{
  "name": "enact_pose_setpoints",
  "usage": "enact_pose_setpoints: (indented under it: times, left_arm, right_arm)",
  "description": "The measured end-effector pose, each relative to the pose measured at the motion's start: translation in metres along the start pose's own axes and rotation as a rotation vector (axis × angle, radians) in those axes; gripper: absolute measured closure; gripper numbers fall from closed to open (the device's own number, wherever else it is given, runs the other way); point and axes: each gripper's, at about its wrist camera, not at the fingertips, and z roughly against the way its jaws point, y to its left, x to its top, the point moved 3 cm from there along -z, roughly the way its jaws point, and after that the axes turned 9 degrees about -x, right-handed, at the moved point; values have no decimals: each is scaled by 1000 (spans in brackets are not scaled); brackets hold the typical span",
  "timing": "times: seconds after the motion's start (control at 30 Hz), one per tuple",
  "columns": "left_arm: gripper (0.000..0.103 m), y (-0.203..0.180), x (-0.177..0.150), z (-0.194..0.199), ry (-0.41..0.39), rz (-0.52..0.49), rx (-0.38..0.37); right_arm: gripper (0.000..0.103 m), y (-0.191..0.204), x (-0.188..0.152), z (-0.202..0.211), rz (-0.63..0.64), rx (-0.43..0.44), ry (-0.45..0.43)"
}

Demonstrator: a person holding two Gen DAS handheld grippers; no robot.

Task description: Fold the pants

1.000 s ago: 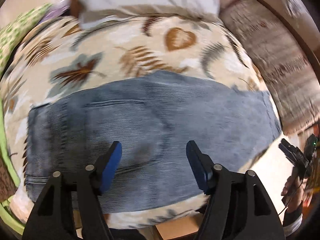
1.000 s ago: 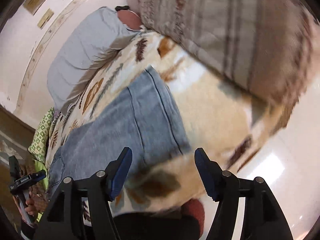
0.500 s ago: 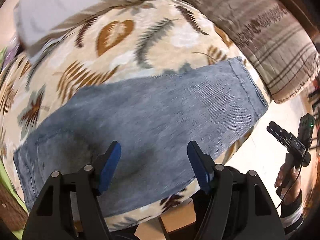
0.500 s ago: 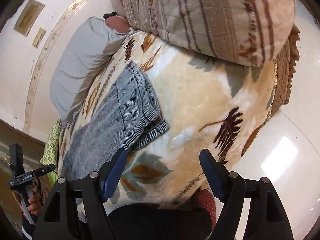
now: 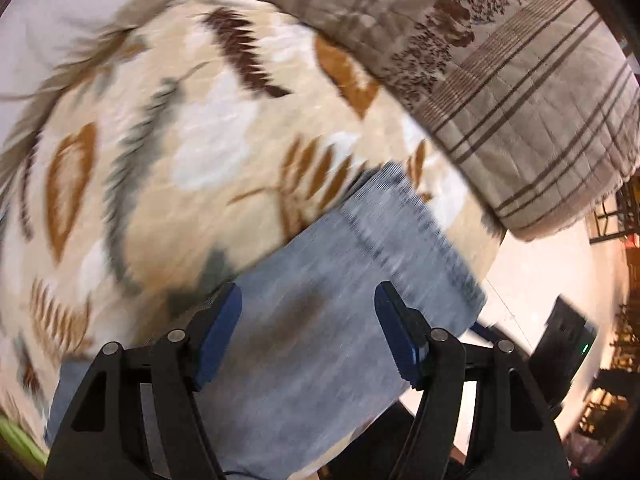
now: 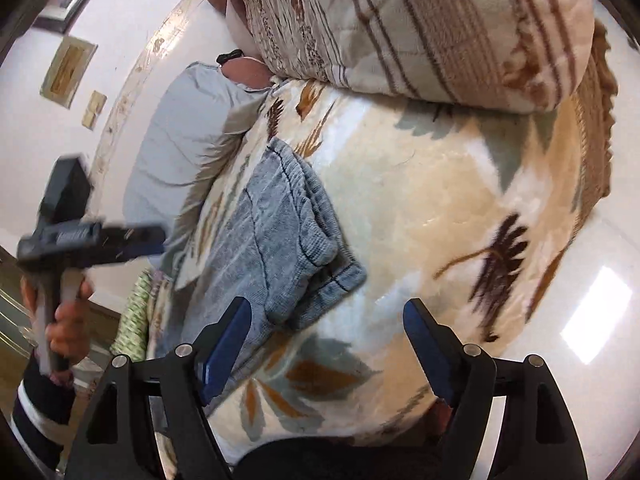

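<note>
Light blue denim pants [image 6: 276, 240] lie folded lengthwise on a cream leaf-patterned blanket [image 6: 420, 208]; the leg hems are stacked at the near right end. In the left wrist view the pants [image 5: 320, 340] run from lower left to the hem end at the right. My left gripper [image 5: 308, 332] is open and empty just above the leg part; it also shows at the left of the right wrist view [image 6: 92, 236], off the pants. My right gripper [image 6: 326, 348] is open and empty, hovering over the blanket just beyond the hem end.
A folded striped quilt [image 6: 420, 28] lies on the far side of the bed, also in the left wrist view [image 5: 520, 80]. A grey pillow [image 6: 180, 136] sits at the head. A green patterned cloth [image 6: 134, 320] lies beside the bed. Glossy white floor [image 6: 592, 312] is at the right.
My left gripper has swept right along the pants toward the hem end. My right gripper has pulled back from the hems; the hem end now lies stacked and slightly bunched.
</note>
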Motion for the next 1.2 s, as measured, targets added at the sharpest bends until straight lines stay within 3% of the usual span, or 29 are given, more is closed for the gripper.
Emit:
enact_pose_setpoints:
  times: [0.13, 0.27, 0.43, 0.5, 0.63, 0.83, 0.97, 1.07, 1.17, 1.2]
  left_arm:
    - [34, -3, 27, -21, 34, -29, -30]
    - [34, 0, 47, -33, 52, -30, -119]
    - [34, -6, 58, -59, 154, -106, -200]
    - [34, -11, 55, -68, 197, -174, -203]
    - [32, -17, 44, -84, 262, -312, -141]
    - [19, -35, 38, -89, 271, -390, -192]
    - [16, -56, 35, -97, 277, -461, -174]
    - [16, -70, 34, -97, 271, -483, -215]
    - [18, -84, 28, -100, 256, -516, -229]
    - [21, -86, 25, -100, 245, -517, -230]
  right_arm:
    - [13, 8, -4, -8, 2, 35, -32]
    - [14, 21, -4, -8, 35, 97, -61]
    - [21, 42, 0, -17, 65, 213, -42]
    - [23, 35, 1, -21, 28, 229, -32]
    - [30, 14, -5, -24, -59, 315, -5]
    - [29, 7, -11, -24, -96, 357, 3]
    - [29, 7, -5, -24, -84, 351, -14]
    - [28, 12, 4, -25, -100, 375, -29]
    - [42, 8, 7, -28, -122, 389, -31]
    - [54, 5, 7, -29, -129, 393, -28]
